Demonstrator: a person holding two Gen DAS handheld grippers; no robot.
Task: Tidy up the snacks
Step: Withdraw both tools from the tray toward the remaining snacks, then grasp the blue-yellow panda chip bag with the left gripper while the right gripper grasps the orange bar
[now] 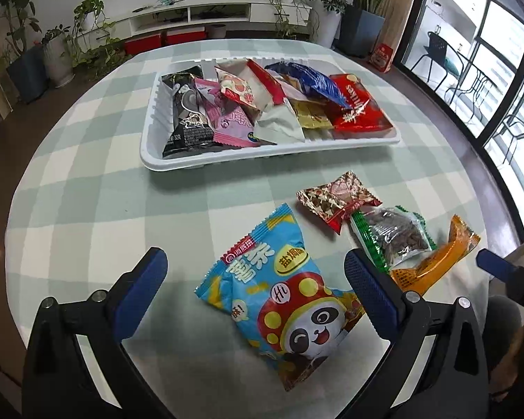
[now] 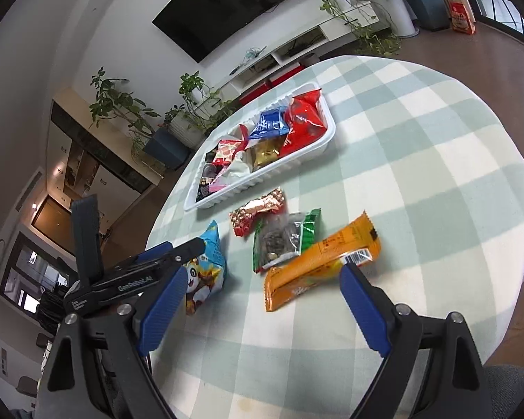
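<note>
The left hand-held gripper (image 1: 255,279) hangs over the blue panda bag (image 1: 279,300) with jaws spread wide, nothing held. The right hand-held gripper (image 2: 262,300) is wide and empty too, lined up on the orange bar (image 2: 318,265). Both packets lie flat on the checked desk (image 2: 419,160), beside the green seed packet (image 2: 283,241) and the red-gold candy (image 2: 258,209). Beyond sits the white tray (image 1: 227,160), already well filled. Best bet now: come down straddling the bag's puffy middle, close gently, and lift clear before crossing to the tray.
</note>
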